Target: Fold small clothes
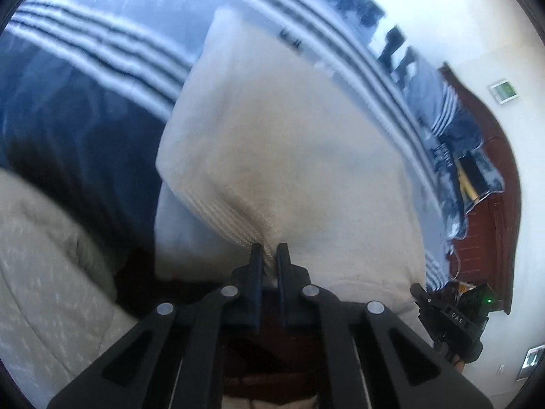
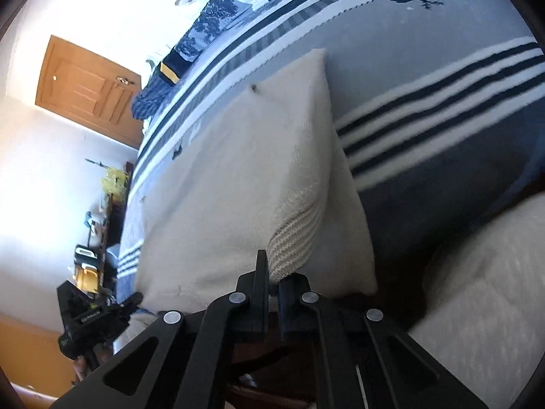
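Observation:
A cream knit garment (image 1: pixel 279 150) lies on a blue striped bedspread (image 1: pixel 85 109), its ribbed hem edge toward me. My left gripper (image 1: pixel 270 250) is shut on the ribbed edge of the garment. In the right wrist view the same garment (image 2: pixel 245 177) lies spread out, and my right gripper (image 2: pixel 274 272) is shut on its ribbed corner (image 2: pixel 296 238), lifted a little off the bed. The right gripper also shows at the lower right of the left wrist view (image 1: pixel 449 320), and the left gripper at the lower left of the right wrist view (image 2: pixel 95 320).
A second cream cloth (image 1: pixel 44 262) lies at the near left, also in the right wrist view (image 2: pixel 483 293). The bedspread (image 2: pixel 442 136) has white and navy stripes. A wooden door (image 2: pixel 88 92) and cluttered furniture (image 2: pixel 98 238) stand beyond the bed.

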